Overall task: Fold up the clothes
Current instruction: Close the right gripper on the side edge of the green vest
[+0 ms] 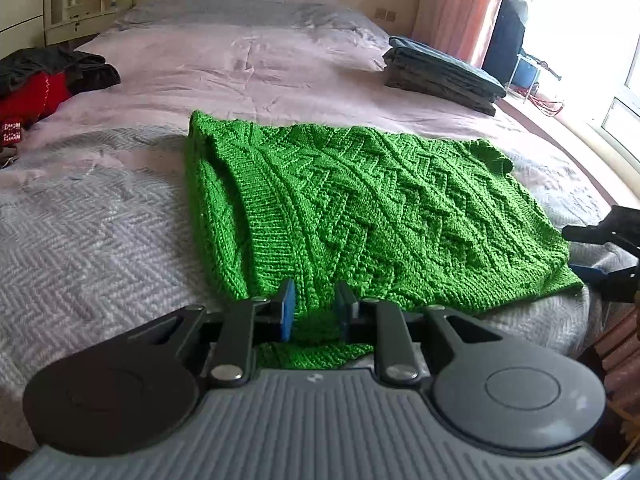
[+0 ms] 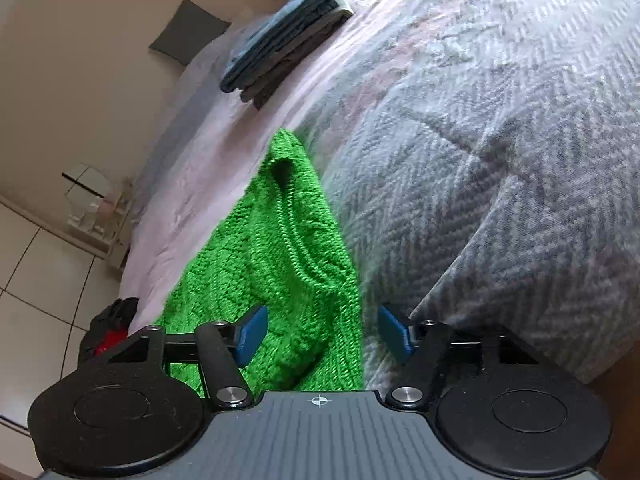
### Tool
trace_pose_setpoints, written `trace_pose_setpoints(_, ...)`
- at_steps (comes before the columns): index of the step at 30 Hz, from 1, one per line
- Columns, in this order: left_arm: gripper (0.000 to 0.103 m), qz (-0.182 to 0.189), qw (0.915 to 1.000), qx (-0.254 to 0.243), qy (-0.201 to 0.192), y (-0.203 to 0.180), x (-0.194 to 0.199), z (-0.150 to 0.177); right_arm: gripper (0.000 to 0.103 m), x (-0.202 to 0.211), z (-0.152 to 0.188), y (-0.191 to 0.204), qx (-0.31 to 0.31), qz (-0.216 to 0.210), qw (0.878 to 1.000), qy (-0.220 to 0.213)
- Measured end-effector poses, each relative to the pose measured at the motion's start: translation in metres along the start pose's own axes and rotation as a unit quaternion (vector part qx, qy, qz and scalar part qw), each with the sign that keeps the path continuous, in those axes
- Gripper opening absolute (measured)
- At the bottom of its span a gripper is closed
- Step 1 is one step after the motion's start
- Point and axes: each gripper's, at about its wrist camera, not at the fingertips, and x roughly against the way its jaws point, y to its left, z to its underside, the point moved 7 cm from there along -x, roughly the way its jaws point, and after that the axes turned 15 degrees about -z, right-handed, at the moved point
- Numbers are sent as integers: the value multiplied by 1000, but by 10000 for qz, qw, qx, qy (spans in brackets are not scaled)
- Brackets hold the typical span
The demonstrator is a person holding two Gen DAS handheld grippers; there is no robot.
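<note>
Bedroom, grey herringbone bed [image 1: 100, 240]; our left gripper [image 1: 314, 312] jaws part-open astride near hem of green sweater [image 1: 360, 208], right gripper [image 2: 320, 334] jaws wide at its side edge, nothing pinched; sweater looks half-folded, folded stack [image 1: 440, 76] at 2 o'clock, unfolded heap [image 1: 44, 84] at 10 awaits us

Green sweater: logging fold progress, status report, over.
Left gripper open at near hem. Right gripper open at side edge. Green sweater flat on bed, partly folded. Nothing obstructing.

red garment [image 1: 28, 100] — cut off, left edge
</note>
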Motion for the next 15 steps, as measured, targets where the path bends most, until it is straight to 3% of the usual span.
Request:
trace_pose_setpoints(2, 19, 74, 9999, 106, 9, 3, 2, -4, 62, -3, -2, -4, -51, 37, 10000, 29)
trace_pose_setpoints(7, 18, 258, 9991, 325, 4, 12, 6, -10, 45, -4, -4, -1, -115, -114, 9999, 33)
trace_pose_setpoints(15, 18, 347, 9982, 477, 119, 14, -1, -8, 43, -13, -2, -16, -50, -282, 9996, 88)
